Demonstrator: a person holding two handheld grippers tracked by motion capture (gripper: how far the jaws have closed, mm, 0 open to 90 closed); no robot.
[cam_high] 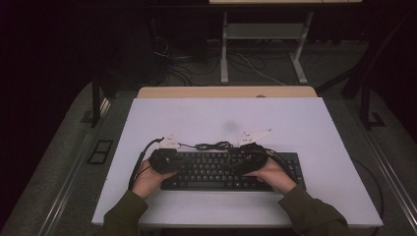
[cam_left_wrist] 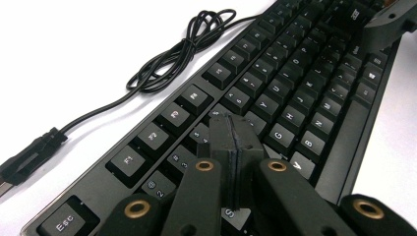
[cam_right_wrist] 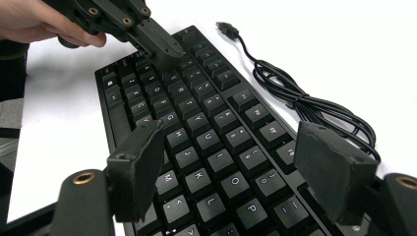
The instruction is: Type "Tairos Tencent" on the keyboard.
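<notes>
Pressing keys is the step: the left gripper [cam_left_wrist: 235,147], fingers together, pokes the keyboard [cam_high: 231,169] at the bench's near edge; the right gripper [cam_right_wrist: 236,167] hovers, fingers apart. Next calls for lifting off cleanly.

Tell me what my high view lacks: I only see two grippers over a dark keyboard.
Observer: The left gripper has its jaws shut together, tips over the number row of the keyboard.
Operator: Report the right one.
Observer: The right gripper is open, pads spread above the letter keys.
Operator: Check the cable.
Observer: The cable lies bundled on the table behind the keyboard; its USB plug is free.
</notes>
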